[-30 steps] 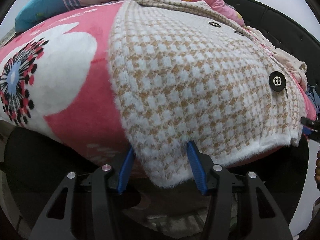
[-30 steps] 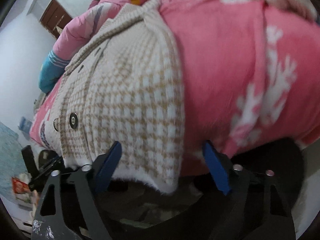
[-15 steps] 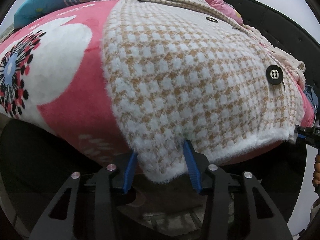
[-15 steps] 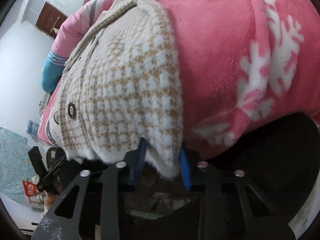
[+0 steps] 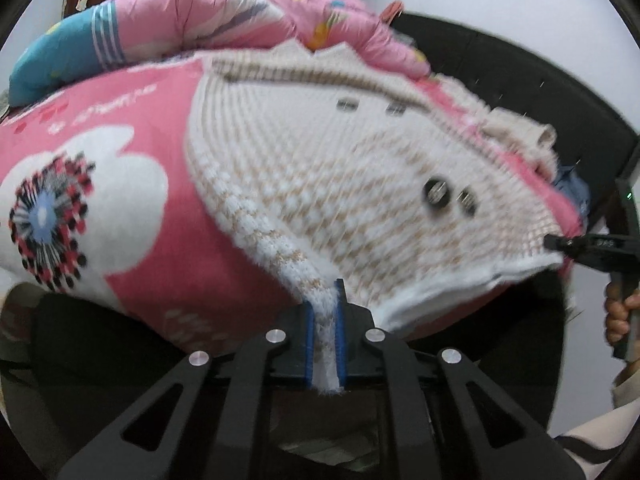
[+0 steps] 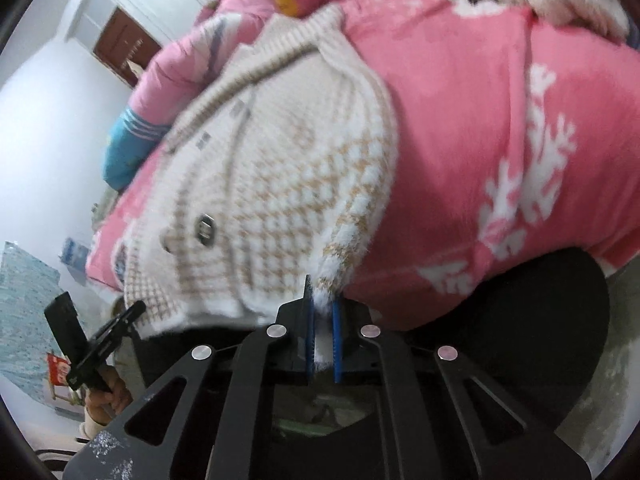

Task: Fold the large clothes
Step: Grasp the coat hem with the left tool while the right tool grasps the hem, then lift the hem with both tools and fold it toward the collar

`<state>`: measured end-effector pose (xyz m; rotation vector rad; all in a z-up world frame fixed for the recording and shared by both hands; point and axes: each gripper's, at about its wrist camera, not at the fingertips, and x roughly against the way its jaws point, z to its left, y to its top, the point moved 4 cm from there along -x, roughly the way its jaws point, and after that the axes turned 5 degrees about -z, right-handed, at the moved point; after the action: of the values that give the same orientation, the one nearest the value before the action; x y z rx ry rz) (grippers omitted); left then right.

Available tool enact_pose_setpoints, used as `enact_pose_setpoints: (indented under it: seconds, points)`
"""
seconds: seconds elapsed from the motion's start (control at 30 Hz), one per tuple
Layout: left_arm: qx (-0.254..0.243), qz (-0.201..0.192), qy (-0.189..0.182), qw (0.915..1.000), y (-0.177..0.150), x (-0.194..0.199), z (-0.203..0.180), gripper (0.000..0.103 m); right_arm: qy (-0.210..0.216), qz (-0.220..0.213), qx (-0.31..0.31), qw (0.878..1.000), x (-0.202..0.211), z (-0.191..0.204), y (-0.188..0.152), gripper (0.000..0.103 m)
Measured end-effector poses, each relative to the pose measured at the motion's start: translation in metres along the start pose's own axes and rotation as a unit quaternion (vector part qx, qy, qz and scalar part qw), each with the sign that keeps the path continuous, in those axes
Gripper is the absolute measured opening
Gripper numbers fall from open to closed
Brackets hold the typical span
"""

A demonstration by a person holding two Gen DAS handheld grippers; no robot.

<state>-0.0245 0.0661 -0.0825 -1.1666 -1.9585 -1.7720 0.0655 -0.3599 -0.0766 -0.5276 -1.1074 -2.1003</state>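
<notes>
item: fuzzy white-and-tan houndstooth knit coat (image 5: 320, 184), thick and woolly, soft brushed nap at the hem, lying front-up across the bed. round black four-hole button (image 5: 436, 192) on the front; a further pair of buttons higher up, blurred. ribbed tan-striped collar edge at the far end.

support: plush pink fleece blanket (image 5: 132, 184) with white flower shapes and a red-black-blue burst motif, spread over the bed under the coat; in my right view it carries white snowflake-like figures. behind it, a puffy quilted pink duvet (image 5: 224, 16) with a blue striped end, bunched up. black padded bed frame (image 5: 520, 80) curving round the right side.

my left hand-held gripper (image 5: 323, 332): black frame, blue ridged pads pressed together on the coat's lower hem corner, a narrow strip of white fuzz pinched between them.

my right hand-held gripper (image 6: 322, 332): same build, pads clamped on the opposite hem corner, a tuft of white pile between them.

the hem sags in a shallow curve between the two grips, near the bed's edge.
</notes>
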Motion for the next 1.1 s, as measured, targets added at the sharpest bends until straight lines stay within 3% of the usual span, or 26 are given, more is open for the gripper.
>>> enact_pose_setpoints:
  seconds: [0.23, 0.47, 0.77, 0.9, 1.1]
  points:
    - [0.024, -0.055, -0.043, 0.9973, 0.047, 0.014, -0.007, 0.008, 0.031, -0.044, 0.008, 0.999, 0.015, 0.016, 0.026, 0.005]
    - [0.038, -0.087, -0.040, 0.9947, 0.089, -0.006, -0.005, 0.008, 0.063, -0.080, 0.012, 0.995, 0.009, 0.032, 0.061, 0.005]
    - [0.080, -0.135, -0.024, 0.9873, 0.140, -0.019, 0.031, 0.008, 0.081, -0.125, 0.022, 0.989, -0.007, 0.042, 0.127, 0.005]
    - [0.103, -0.137, -0.016, 0.9851, 0.166, -0.042, 0.052, 0.008, 0.089, -0.133, 0.011, 0.987, -0.028, 0.041, 0.159, 0.005]
    - [0.141, -0.104, -0.002, 0.9845, 0.196, -0.098, 0.083, 0.008, 0.073, -0.130, -0.007, 0.989, -0.084, 0.028, 0.202, 0.005]
